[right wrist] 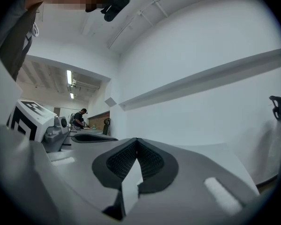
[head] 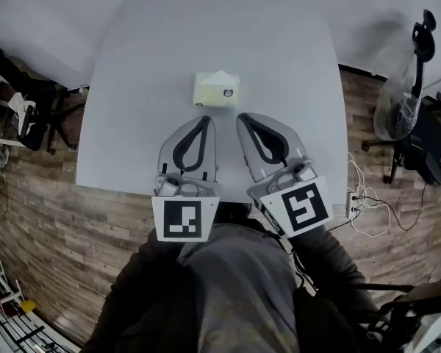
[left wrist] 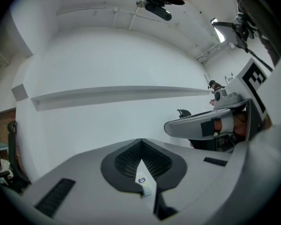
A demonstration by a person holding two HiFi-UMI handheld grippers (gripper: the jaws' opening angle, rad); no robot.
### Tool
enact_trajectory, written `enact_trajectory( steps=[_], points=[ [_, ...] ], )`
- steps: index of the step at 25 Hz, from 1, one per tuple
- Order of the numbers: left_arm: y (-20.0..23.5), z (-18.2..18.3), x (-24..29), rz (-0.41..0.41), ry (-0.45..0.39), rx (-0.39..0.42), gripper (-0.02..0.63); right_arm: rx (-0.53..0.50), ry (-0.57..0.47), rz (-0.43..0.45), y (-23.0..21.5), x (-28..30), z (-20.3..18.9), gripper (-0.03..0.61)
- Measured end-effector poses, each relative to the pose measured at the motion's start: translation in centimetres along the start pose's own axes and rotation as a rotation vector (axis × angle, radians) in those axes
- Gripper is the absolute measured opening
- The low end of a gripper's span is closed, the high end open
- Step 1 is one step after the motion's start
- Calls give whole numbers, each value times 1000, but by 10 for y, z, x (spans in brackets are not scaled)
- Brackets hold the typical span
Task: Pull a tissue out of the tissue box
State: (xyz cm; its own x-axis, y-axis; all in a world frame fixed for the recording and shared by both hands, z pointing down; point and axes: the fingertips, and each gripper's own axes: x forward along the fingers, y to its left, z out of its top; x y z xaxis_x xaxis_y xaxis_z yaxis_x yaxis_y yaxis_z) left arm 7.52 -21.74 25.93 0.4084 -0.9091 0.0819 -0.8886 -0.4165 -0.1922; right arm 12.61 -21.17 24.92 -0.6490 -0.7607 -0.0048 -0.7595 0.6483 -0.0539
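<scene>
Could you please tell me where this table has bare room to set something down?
The table is bare left and right of the tissue box, out to both side edges, and behind it to the far edge. It is crowded in front of the box, where the left claw and right claw are.

The table (head: 132, 87) is showing a plain pale grey top. On it, the tissue box (head: 216, 93) is showing pale yellow-green sides with a small dark round mark, and a white tissue (head: 222, 76) is topping it. At the table's near edge, the left gripper (head: 205, 119) and right gripper (head: 244, 117) are showing light grey shells with black ribbed inner pads. Their marker cubes (head: 185, 219) are carrying black squares on white. Around the table, the floor (head: 59, 234) is showing brown wood planks.
</scene>
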Motion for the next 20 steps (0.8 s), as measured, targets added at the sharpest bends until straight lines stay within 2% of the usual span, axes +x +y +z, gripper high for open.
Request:
enact_trajectory(
  steps=[7,16,18,19,20],
  points=[
    [16,-19,41,2,37,-39,-3,-1,40,18,-24,34,-13,2],
    [49,-85,105,-36,131,-126,-3,36,179,-5,-61,100,-71,2],
    [60,-106,117,-39,171,-159,-3,42,206,20,-69,120,-86,3],
    [63,-117,123,-42,193,-176,-3,41,218,48,-73,130,-94,16],
    [65,-126,127,-46,213,-190,-3,44,236,75,-76,139,-102,64]
  ],
)
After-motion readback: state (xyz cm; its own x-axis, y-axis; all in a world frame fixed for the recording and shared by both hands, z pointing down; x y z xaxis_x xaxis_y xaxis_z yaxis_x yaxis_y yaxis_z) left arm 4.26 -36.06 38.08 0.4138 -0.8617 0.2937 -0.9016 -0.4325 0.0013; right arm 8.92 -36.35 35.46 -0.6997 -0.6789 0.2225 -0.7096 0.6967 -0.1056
